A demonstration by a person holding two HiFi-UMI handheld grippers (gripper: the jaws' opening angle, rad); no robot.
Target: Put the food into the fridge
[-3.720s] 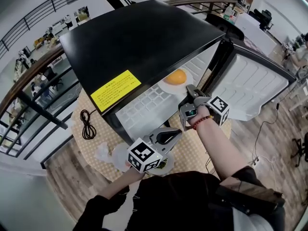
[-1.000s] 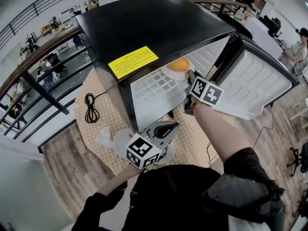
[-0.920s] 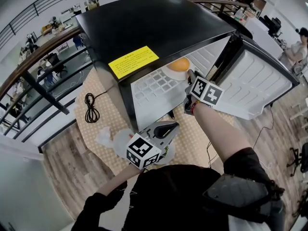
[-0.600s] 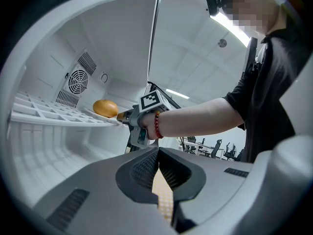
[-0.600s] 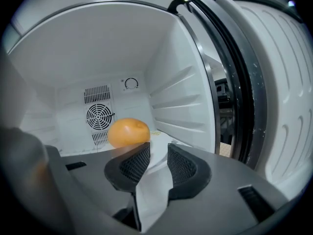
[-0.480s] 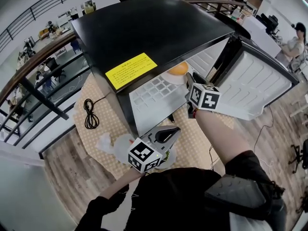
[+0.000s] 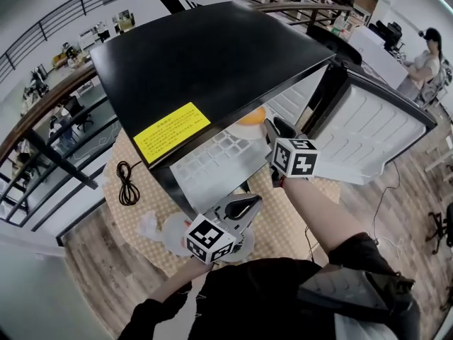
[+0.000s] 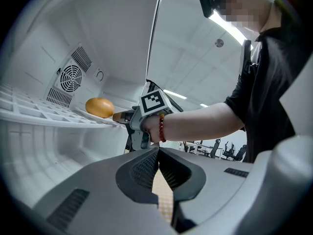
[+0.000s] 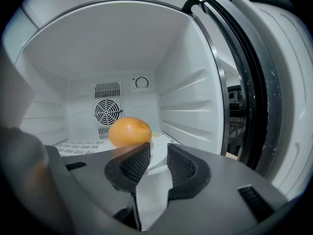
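The orange (image 9: 129,131) is seen on a white plate (image 9: 159,140), and the plate is set on the white shelf (image 7: 212,163) of the open fridge (image 7: 205,55), towards its right side. The right gripper (image 9: 157,152) is held at the plate's near rim. Its jaws are parted by a narrow gap in which the white of the plate shows. They are judged not to be clamped on it, since they close sideways while the rim lies flat. The left gripper (image 8: 158,151) is held low over the checked tablecloth (image 7: 283,218) with its jaws together on nothing.

The plate is judged stiff, smooth and breakable, and light enough to be slid along the shelf. The orange is judged firm but round, so it is likely to roll if the plate is tipped or jolted. The near rim is the best place to take hold or push, with the plate kept level.

Only in the right gripper view is the inside laid open: the fan grille (image 9: 107,110) and the dial (image 9: 142,82) on the far wall, with free shelf between them and the orange. In the head view most of this is hidden under the black top, though the swung-out door (image 7: 375,129) and another white plate (image 7: 170,229) on the table near the left gripper are shown; what is on that plate cannot be made out. From the left gripper view the shelf is seen side-on, and the plate's rim is seen to meet the right gripper's tips at the shelf's near edge.
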